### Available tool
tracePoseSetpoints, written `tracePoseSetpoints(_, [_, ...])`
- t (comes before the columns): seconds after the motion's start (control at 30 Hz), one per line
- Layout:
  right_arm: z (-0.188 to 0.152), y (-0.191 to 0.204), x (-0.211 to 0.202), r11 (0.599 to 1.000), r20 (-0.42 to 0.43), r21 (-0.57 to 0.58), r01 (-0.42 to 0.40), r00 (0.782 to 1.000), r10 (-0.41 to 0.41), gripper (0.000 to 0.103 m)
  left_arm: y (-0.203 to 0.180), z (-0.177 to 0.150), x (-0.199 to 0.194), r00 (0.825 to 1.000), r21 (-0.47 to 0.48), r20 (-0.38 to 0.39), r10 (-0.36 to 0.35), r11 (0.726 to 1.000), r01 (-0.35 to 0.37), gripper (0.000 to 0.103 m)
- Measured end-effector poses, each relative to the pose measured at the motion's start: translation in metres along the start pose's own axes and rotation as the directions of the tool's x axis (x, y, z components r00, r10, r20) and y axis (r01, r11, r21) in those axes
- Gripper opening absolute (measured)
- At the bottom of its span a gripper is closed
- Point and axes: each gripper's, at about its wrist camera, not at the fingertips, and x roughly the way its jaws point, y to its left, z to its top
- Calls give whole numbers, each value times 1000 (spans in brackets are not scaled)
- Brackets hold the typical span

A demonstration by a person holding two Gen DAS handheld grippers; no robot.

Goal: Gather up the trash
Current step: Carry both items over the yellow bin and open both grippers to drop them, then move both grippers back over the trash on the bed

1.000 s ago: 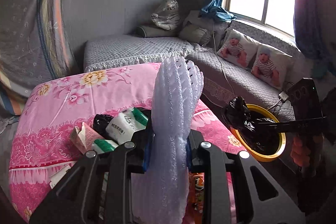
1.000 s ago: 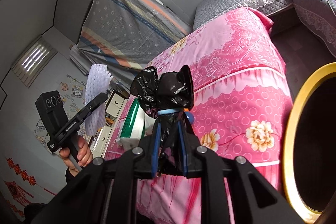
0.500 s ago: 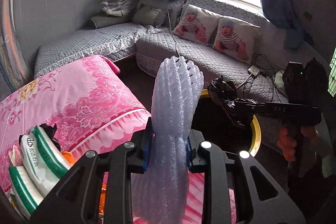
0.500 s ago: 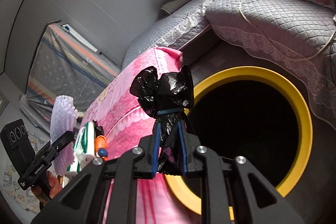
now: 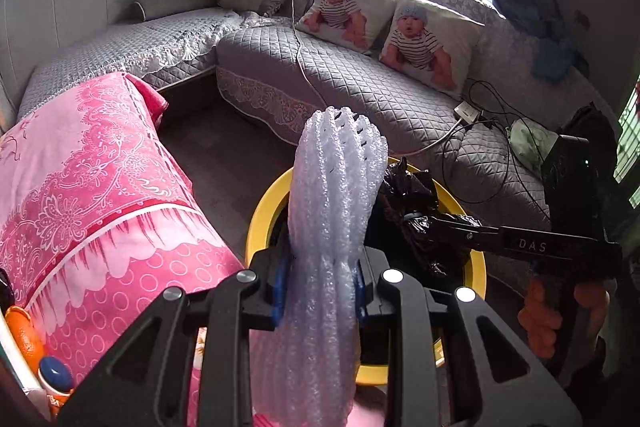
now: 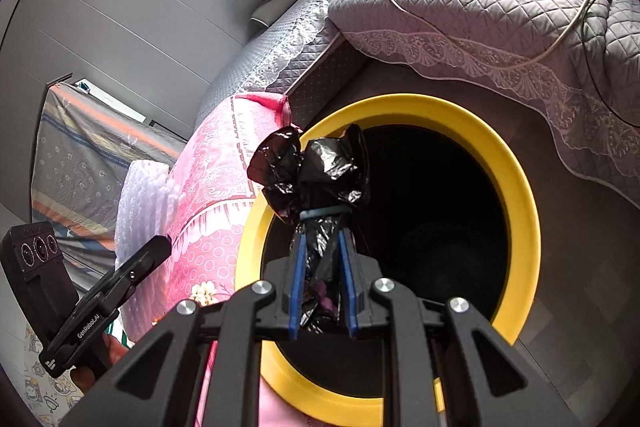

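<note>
My left gripper [image 5: 320,283] is shut on a white foam fruit net [image 5: 332,211] that stands up between its jaws, above the near rim of the yellow-rimmed trash bin [image 5: 264,211]. My right gripper [image 6: 322,263] is shut on a crumpled black plastic bag [image 6: 316,171] tied with a blue band, held over the bin's dark opening [image 6: 516,179]. In the left wrist view the right gripper [image 5: 448,227] reaches in from the right with the black bag [image 5: 408,195] over the bin. In the right wrist view the left gripper [image 6: 160,247] and foam net [image 6: 144,195] are at the left.
A table with a pink floral cloth [image 5: 92,179] stands left of the bin, with an orange bottle [image 5: 24,339] at its edge. A grey quilted sofa [image 5: 360,83] with baby-print pillows [image 5: 424,39] and cables [image 5: 480,131] runs behind the bin.
Both grippers have swung from the pink table toward the yellow bin. The black bag now hangs over the bin's opening, and the foam net is at its near rim.
</note>
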Motion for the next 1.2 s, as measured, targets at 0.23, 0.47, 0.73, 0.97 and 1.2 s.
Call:
tracePoseSetpoints(0.23, [2, -12, -3, 998, 6, 56, 33, 999, -34, 38, -4, 9, 13, 1000, -46, 13, -15, 999, 16, 62])
tracePoseSetpoints(0.47, [6, -20, -22, 994, 63, 96, 50, 996, -56, 52, 12, 8, -1, 997, -124, 81, -7, 992, 17, 92])
tracePoseSetpoints(0.73, [3, -11, -39, 993, 133, 65, 96, 986, -104, 53, 22, 3, -38, 984, -174, 177, 33, 985, -1, 95])
tracePoseSetpoints(0.97, [-5, 36, -46, 992, 244, -105, 69, 969, -41, 77, 44, -9, -119, 961, -187, 270, 62, 982, -11, 95])
tracePoseSetpoints(1.2, [-29, 114, -36, 927, 170, -341, -156, 960, 224, 96, 89, -62, -221, 924, -192, 311, 222, 967, -167, 95])
